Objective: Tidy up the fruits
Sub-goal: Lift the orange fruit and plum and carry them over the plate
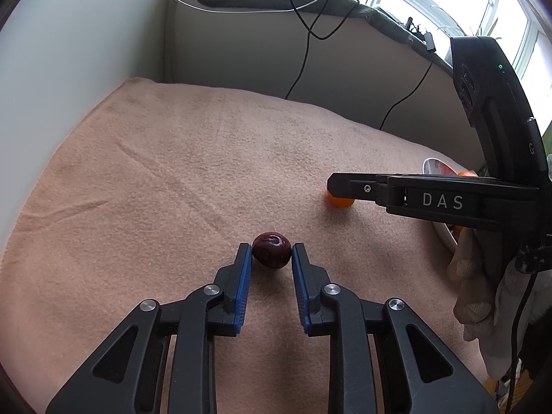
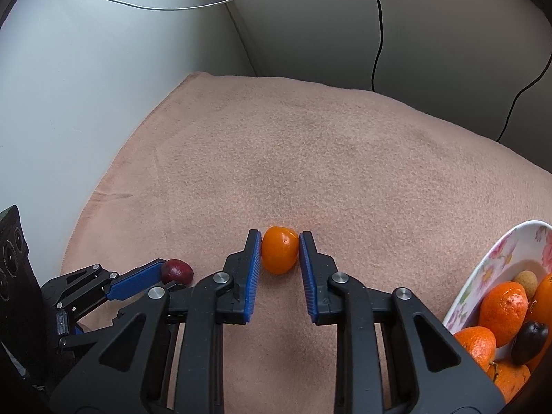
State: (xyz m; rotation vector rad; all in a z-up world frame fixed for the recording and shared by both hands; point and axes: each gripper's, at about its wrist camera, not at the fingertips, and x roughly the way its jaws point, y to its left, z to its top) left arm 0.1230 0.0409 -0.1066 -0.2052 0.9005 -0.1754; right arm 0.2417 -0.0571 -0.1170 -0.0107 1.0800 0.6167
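Note:
A dark red cherry rests on the peach towel, pinched between the blue pads of my left gripper, which is shut on it. In the right wrist view a small orange kumquat sits on the towel with my right gripper shut on it, pads touching both its sides. The same cherry and a left finger show at the lower left there. From the left wrist view the right gripper hides most of the kumquat.
A floral plate at the right edge holds several tangerines, a dark plum and a small tan fruit. Black and white cables hang on the wall behind. A gloved hand holds the right gripper.

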